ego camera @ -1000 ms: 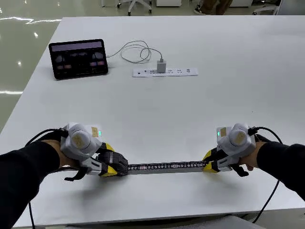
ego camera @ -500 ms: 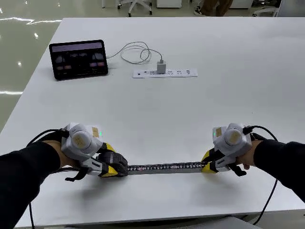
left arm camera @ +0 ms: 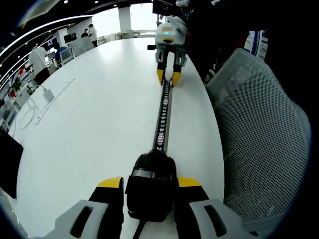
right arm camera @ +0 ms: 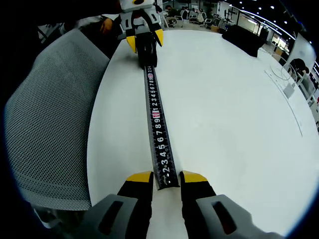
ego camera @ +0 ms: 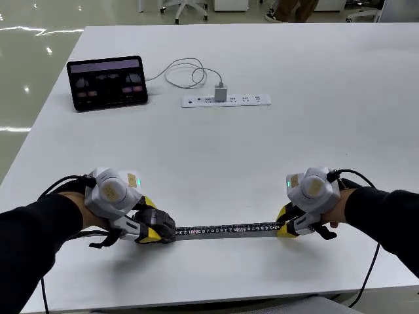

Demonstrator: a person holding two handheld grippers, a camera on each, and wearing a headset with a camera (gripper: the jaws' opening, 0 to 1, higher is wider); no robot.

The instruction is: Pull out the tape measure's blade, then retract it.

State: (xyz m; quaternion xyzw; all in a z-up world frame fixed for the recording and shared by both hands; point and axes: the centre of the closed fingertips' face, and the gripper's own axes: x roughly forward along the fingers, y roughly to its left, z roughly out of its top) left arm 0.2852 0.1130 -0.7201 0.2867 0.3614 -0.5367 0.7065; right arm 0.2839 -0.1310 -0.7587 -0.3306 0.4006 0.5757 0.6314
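Note:
A black tape measure case (ego camera: 160, 227) lies on the white table (ego camera: 262, 150) near its front edge, and my left gripper (ego camera: 152, 229) is shut on it. From the case the blade (ego camera: 226, 229) runs flat to the right, where my right gripper (ego camera: 285, 227) is shut on its tip. The left gripper view has the case (left arm camera: 151, 184) between my yellow-tipped fingers (left arm camera: 110, 183), with the blade (left arm camera: 163, 114) leading off to the right gripper (left arm camera: 167, 78). In the right gripper view my right gripper (right arm camera: 166, 177) pinches the blade (right arm camera: 156, 114), which reaches the case (right arm camera: 146, 52) in the left gripper (right arm camera: 144, 39).
A dark tablet (ego camera: 107, 80) stands at the back left. A white power strip (ego camera: 226, 99) with a charger and a looped cable lies behind the middle. A grey mesh chair (left arm camera: 264, 139) sits just beyond the table's front edge.
My right gripper has moved a little to the left with the blade's tip, so the drawn-out blade is slightly shorter. The left gripper and case have stayed put.

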